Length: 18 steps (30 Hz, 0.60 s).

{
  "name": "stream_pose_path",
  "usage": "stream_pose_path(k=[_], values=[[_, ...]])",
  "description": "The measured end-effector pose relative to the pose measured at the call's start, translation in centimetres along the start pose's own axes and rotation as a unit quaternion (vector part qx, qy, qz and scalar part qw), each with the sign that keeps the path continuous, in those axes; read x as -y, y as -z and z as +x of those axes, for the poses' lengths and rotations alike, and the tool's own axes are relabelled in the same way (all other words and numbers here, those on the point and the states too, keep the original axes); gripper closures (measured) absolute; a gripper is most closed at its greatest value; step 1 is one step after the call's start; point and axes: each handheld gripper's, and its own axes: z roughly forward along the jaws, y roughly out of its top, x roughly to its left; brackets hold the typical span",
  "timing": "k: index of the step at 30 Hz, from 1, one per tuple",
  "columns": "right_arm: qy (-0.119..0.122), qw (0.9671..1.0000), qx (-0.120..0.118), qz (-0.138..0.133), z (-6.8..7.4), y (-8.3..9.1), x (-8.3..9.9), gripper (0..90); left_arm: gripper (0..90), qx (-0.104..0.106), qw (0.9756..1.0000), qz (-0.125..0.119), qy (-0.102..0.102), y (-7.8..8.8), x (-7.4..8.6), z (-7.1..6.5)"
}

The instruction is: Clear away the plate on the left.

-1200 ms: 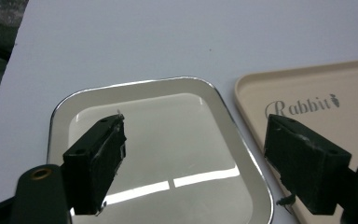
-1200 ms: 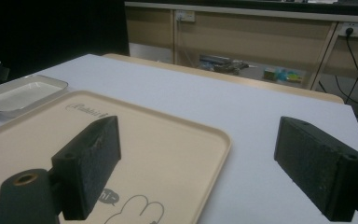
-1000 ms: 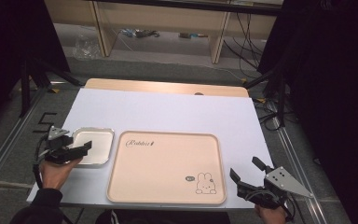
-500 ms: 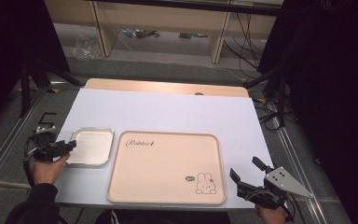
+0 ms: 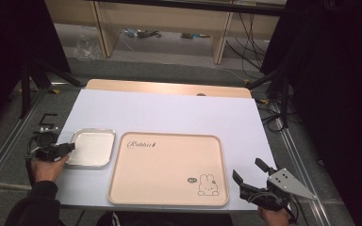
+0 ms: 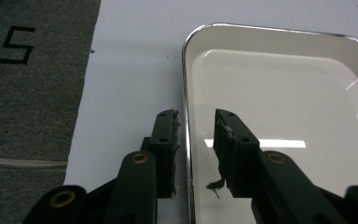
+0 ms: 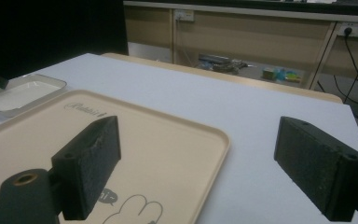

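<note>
Lying flat, small tray (image 5: 93,148) crosswise.

A large beige tray (image 5: 169,169) with a rabbit drawing (image 5: 207,185) near its front right corner lies at the front middle of the white table (image 5: 179,113). A black "5" (image 6: 15,44) marks the grey floor beside the table's left edge.

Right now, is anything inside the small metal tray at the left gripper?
The small metal tray holds nothing in its visible part. The left gripper straddles the near rim, jaws just closing, and covers that corner.
</note>
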Motion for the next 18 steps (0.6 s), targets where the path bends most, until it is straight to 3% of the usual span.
stream_pose_path(k=[2,3,6,8,10,11,12,13,15,16,17,18], values=[[-0.002,1.0,-0.001,0.001,0.0,0.0,0.0,15.2,72.8,0.009,0.9999,0.004,-0.006,-0.2,0.0,0.1],[-0.001,1.0,0.0,-0.003,0.0,0.0,0.0,15.2,74.4,0.011,0.9999,-0.004,0.008,-0.4,0.1,-0.1],[-0.001,1.0,0.0,-0.003,0.1,0.0,0.0,15.2,80.1,0.009,1.0,0.002,-0.004,-0.3,-0.1,0.2],[0.004,0.9999,0.006,0.011,0.0,0.2,-0.1,15.2,83.4,0.016,0.9998,0.001,0.012,-0.3,0.0,0.6],[0.005,0.9999,0.006,0.01,0.0,0.2,-0.1,15.2,83.9,0.023,0.9997,-0.004,0.013,-0.4,0.0,0.7],[-0.001,1.0,0.0,-0.002,0.0,0.0,0.0,15.1,85.0,0.022,0.9997,-0.003,0.013,-0.3,0.0,0.7],[0.0,1.0,0.0,-0.002,0.1,0.0,0.0,15.2,85.4,0.026,0.9994,-0.02,0.012,-0.3,0.0,0.5],[0.0,1.0,0.0,-0.002,0.1,0.0,0.0,15.2,86.2,0.026,0.9994,-0.02,0.012,-0.3,0.0,0.5],[0.004,0.9999,0.004,0.01,0.0,0.2,-0.1,15.2,87.4,0.045,0.9975,-0.041,0.036,0.2,-0.1,0.3],[0.003,1.0,0.003,0.008,0.0,0.1,-0.1,15.2,88.0,0.047,0.9969,-0.05,0.038,0.4,-0.2,0.2],[0.004,0.9999,0.005,0.008,0.0,0.2,-0.1,15.2,88.1,0.045,0.9973,-0.053,0.025,0.5,-0.3,0.0],[0.005,0.9999,0.007,0.011,0.0,0.2,-0.1,15.2,88.1,0.043,0.9968,-0.059,0.034,0.6,-0.4,-0.3]])
